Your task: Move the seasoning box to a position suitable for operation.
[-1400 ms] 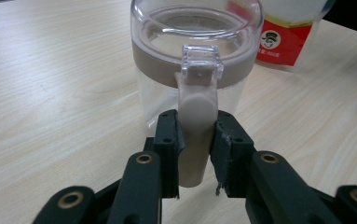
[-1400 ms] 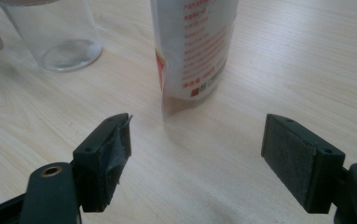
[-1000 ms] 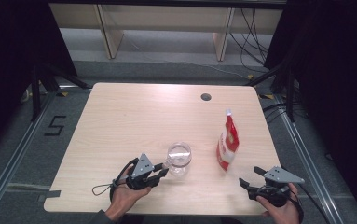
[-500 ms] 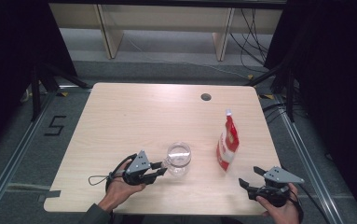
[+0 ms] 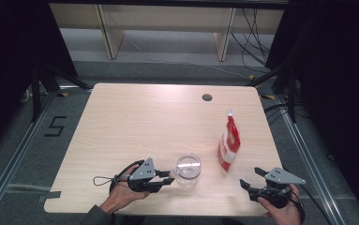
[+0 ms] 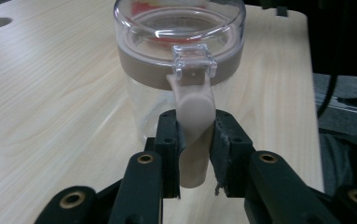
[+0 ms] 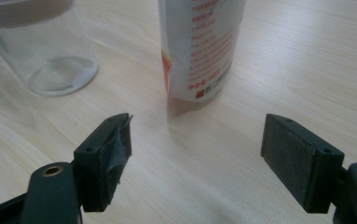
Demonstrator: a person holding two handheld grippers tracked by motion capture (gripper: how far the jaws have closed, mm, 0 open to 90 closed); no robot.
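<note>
left gripper view: the left gripper (image 6: 195,140) is clamped on the beige handle (image 6: 195,126) of the clear lidded jar (image 6: 178,60), near table edge; a steady hold is advised while the right gripper (image 7: 195,144), wide open, is brought to the red-and-white pouch (image 7: 199,46).

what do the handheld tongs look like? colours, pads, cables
Both tongs are black, each topped by a grey three-cornered plate: left tongs, right tongs. Brass-coloured rivets sit in the arms. The pads are dark and rough, the edges frayed on some. A thin black cable loops from the left one. A dark sleeve covers the left forearm.
</note>
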